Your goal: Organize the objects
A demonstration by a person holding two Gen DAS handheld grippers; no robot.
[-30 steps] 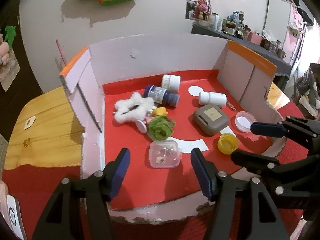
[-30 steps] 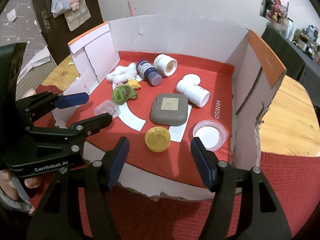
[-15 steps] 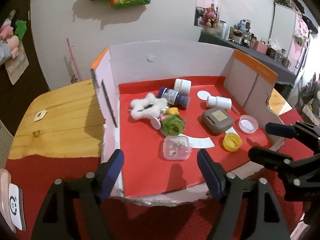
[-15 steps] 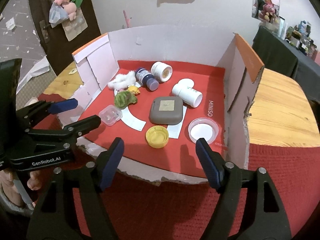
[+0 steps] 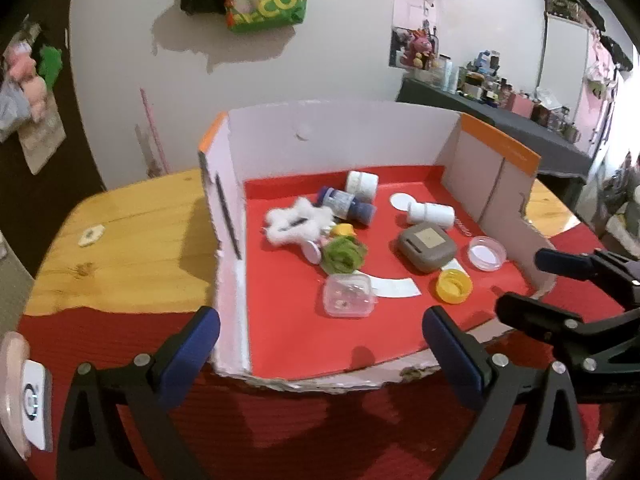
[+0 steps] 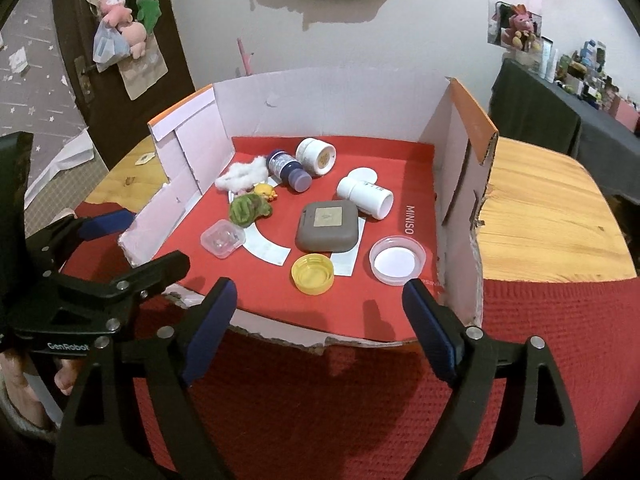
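An open cardboard tray [image 5: 348,132] [image 6: 320,96] with a red floor holds loose items: a clear small box [image 5: 349,295] [image 6: 222,238], a yellow cap [image 5: 453,287] [image 6: 312,273], a grey square case [image 5: 426,246] [image 6: 328,226], a clear round lid [image 5: 486,253] [image 6: 397,265], a white bottle [image 5: 431,213] [image 6: 365,197], a blue bottle [image 5: 346,204] [image 6: 288,170], a white jar [image 5: 361,185] [image 6: 316,156], white fluff [image 5: 294,222] and a green wad [image 5: 343,255]. My left gripper [image 5: 320,348] and right gripper [image 6: 320,322] are open and empty, in front of the tray's near edge.
The tray stands on a wooden table [image 5: 120,248] [image 6: 548,200] with a red cloth [image 6: 340,396] at the front. A white device [image 5: 34,400] lies at the left edge. The right gripper shows at the right of the left wrist view [image 5: 540,280]. A cluttered dark shelf stands at the back right.
Both grippers have pulled back and up from the tray, out from over its red floor to in front of its near edge. The items have not moved.
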